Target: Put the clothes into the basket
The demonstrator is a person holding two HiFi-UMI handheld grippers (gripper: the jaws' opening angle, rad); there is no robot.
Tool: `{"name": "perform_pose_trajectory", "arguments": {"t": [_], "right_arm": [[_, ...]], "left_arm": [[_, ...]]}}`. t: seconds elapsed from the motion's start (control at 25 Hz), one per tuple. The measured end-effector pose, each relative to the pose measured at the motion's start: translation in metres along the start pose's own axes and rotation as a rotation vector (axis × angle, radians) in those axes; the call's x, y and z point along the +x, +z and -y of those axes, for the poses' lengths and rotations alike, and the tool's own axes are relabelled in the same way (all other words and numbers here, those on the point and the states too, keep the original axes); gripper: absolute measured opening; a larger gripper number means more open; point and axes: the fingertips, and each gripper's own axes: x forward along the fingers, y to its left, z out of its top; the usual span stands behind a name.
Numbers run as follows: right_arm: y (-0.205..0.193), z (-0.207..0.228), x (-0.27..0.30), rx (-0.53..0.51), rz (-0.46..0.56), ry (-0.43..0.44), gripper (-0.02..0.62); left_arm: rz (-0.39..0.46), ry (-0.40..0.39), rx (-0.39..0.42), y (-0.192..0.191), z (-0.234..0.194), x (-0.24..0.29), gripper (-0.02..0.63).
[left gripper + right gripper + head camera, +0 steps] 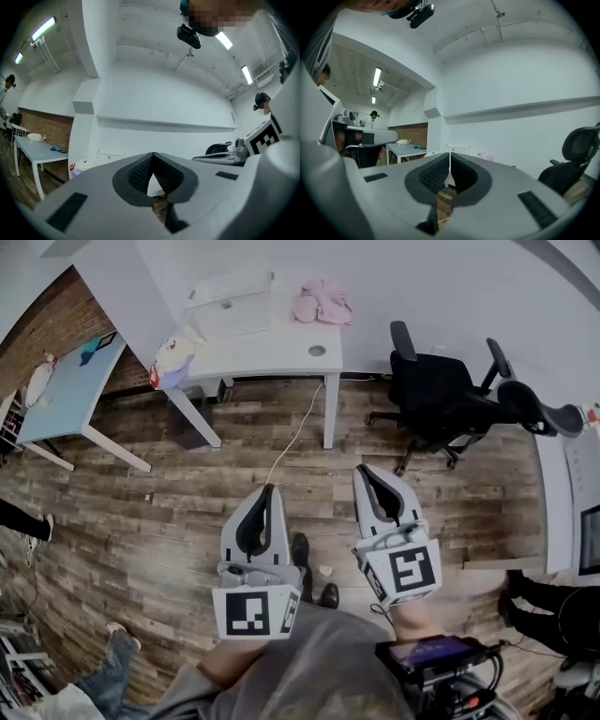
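Clothes (322, 302) lie in a pink heap on the desk (277, 354) near the basket (230, 310), with none inside that I can see. My left gripper (268, 491) and right gripper (366, 472) are closed, empty and well short of it, so the whole job is still to do.

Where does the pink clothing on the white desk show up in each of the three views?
Head view: the pink clothing lies at top centre, at the far edge of the white desk.
Left gripper view: not in it.
Right gripper view: a small pink patch just right of centre, a little below the middle.
Shared landmark: the black office chair, toward the right in all three.
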Motion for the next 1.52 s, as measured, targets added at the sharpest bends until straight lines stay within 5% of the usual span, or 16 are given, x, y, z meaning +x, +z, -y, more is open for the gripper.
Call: {"name": "perform_pose_trajectory", "arguments": {"t": [0.48,0.84,1.52], "right_arm": [[-0.011,0.036,0.144,0.006,-0.006,-0.018,0.009],[0.016,0.062,0.241,-0.029,0.040,-0.061,0.009],[0.005,0.112,0.300,-0.057,-0.003,-0.136,0.009]], "left_arm": [[-0.030,-0.061,-0.020,-0.026,-0.070,0.141,0.008],[0.034,-0.101,-0.016,-0.009,-0.123,0.227,0.008],[0.018,-0.174,-0.058,-0.032,-0.135,0.310,0.008]]}}
